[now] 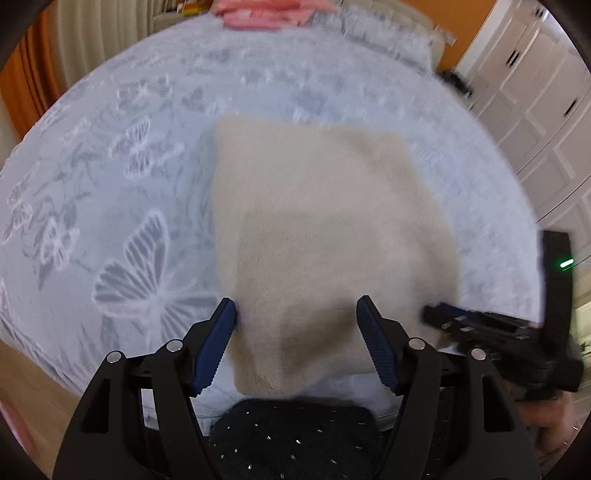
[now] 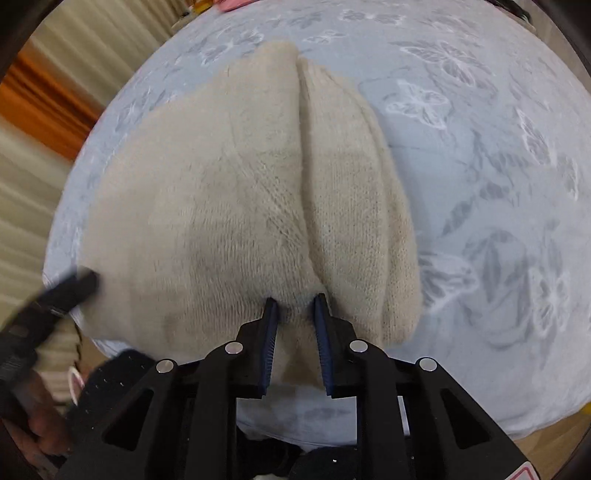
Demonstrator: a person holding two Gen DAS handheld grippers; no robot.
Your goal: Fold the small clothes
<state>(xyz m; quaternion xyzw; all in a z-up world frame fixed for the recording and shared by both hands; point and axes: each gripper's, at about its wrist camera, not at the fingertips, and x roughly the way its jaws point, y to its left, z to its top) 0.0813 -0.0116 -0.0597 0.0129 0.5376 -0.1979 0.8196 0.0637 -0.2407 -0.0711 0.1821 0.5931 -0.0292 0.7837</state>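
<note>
One cream knitted garment (image 2: pixel 236 206), soft and fuzzy, lies folded on the bed near its near edge, roughly midway along that edge. In the right wrist view it shows two parts: a broad flat panel and a narrower folded strip along its right side, with a seam-like crease between them.

Two grippers work at it. The left gripper (image 1: pixel 296 312) stands with its blue-padded jaws wide apart over the garment's near left corner, the cloth lying between them without being pressed. The right gripper (image 2: pixel 295 301) has its jaws narrow, with a pinch of the cream knit at the crease between the pads; whether they press it I cannot tell.

One pale blue bedspread with white and grey butterfly patterns (image 1: pixel 122 206) covers the bed. One pink item (image 1: pixel 258 14), blurred, lies at the far edge. A dark garment with small pale dots (image 1: pixel 291 435) sits below the near edge.

Around the bed are orange walls (image 1: pixel 458 37), white panelled cupboard doors (image 1: pixel 535 103), pale pleated curtains (image 2: pixel 48 122) and a wooden floor (image 1: pixel 33 391).
</note>
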